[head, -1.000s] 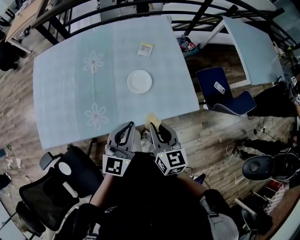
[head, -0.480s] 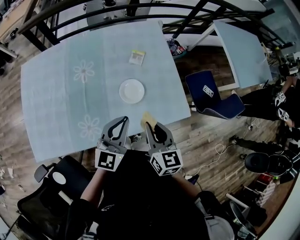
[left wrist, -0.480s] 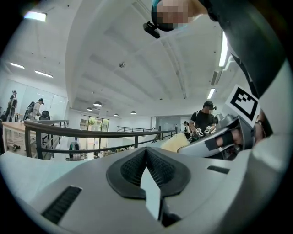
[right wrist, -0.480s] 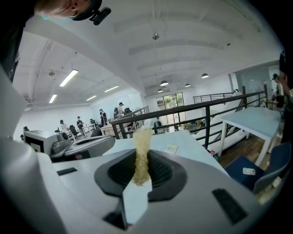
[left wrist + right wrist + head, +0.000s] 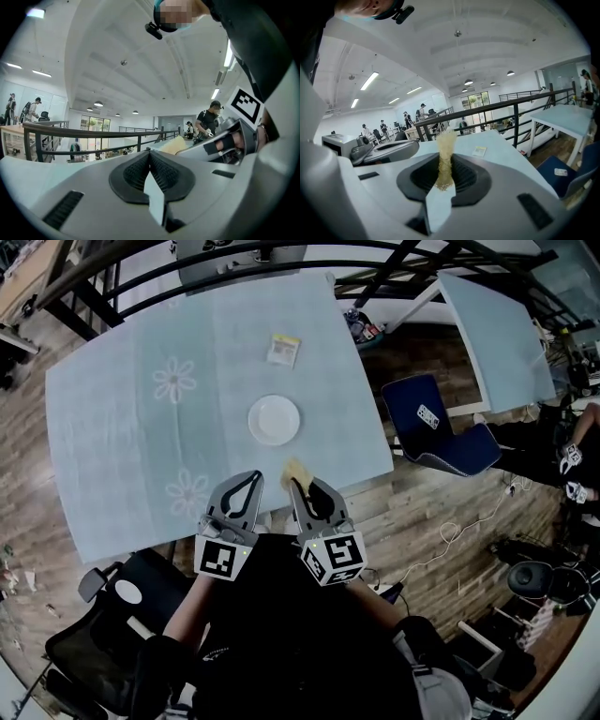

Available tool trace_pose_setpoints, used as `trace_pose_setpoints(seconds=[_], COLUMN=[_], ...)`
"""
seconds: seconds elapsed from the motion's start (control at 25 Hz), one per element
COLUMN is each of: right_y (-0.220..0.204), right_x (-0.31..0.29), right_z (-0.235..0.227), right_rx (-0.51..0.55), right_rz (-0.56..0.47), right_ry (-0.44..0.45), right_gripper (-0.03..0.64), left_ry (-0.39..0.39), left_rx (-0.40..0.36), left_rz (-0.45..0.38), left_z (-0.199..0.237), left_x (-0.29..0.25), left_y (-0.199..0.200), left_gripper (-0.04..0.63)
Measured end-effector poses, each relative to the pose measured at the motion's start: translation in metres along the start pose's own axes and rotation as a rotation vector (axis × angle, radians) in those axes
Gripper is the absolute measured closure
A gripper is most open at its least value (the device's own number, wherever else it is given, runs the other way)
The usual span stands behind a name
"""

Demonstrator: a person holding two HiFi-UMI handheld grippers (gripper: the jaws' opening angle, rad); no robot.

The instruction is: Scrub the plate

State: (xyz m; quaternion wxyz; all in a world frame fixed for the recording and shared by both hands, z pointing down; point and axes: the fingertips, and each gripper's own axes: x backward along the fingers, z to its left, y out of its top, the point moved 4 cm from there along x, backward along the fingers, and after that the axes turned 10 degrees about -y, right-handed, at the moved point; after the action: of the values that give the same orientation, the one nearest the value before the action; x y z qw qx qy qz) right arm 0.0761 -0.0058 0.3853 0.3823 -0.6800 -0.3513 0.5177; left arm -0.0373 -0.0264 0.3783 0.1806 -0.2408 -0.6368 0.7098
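**Sponge clamped in the right gripper, plate alone on the table**

The white plate (image 5: 274,419) lies flat near the middle of a pale blue table (image 5: 122,399) printed with flower outlines. Nothing touches it and nothing lies on it. Farther along the table, well apart from the plate, sits a small yellow-and-white packet (image 5: 284,350); its print is too small to read.

Both grippers are held side by side over the table's near edge, close to the person's body and short of the plate. The right gripper (image 5: 302,486) has its jaws pressed onto a yellowish sponge (image 5: 297,471). In the right gripper view the sponge (image 5: 445,154) stands upright between the dark ribbed pads, squeezed thin, with its top poking out above the jaw tips. The packet (image 5: 479,151) shows beyond it on the tabletop.

The left gripper (image 5: 246,486) holds nothing. In the left gripper view its jaws (image 5: 150,157) meet along one line, with no gap and no object between them. The right gripper and its sponge (image 5: 176,145) show just to that view's right.

A dark railing (image 5: 234,259) runs along the table's far side. A blue chair (image 5: 441,427) stands on the wood floor to the right of the table, and a black office chair (image 5: 103,634) stands at lower left. A second pale table (image 5: 497,334) stands at the upper right.
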Motion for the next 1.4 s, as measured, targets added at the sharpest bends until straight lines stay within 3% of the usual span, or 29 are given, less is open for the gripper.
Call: trace_pose_setpoints(seconds=[0.2, 0.44, 0.68, 0.92, 1.2, 1.4], right_y=[0.007, 0.009, 0.008, 0.003, -0.022, -0.040], right_x=[-0.029, -0.055, -0.095, -0.146, -0.210, -0.234], right_z=[-0.013, -0.033, -0.058, -0.068, -0.084, -0.073], right_rx=[0.005, 0.029, 0.018, -0.056, -0.044, -0.027], right_rz=[0.039, 0.117, 0.197, 0.288, 0.397, 0.454], right_ry=[0.047, 0.123, 0.170, 0.180, 0.151, 0.187], right_gripper=[0.551, 0.551, 0.551, 0.551, 0.551, 0.551], left_ry=[0.056, 0.169, 0.212, 0.242, 0.326, 0.365], left_rx=[0.014, 0.081, 0.066, 0.046, 0.085, 0.109], left_rz=[0.021, 0.043, 0.044, 0.088, 0.060, 0.078], left_z=[0.016, 0.026, 0.031, 0.047, 0.065, 0.070], left_x=[-0.018, -0.034, -0.057, -0.066, -0.084, -0.087], left_y=[-0.004, -0.011, -0.006, -0.005, -0.005, -0.011], left_gripper=[0.583, 0.583, 0.583, 0.583, 0.583, 0.583])
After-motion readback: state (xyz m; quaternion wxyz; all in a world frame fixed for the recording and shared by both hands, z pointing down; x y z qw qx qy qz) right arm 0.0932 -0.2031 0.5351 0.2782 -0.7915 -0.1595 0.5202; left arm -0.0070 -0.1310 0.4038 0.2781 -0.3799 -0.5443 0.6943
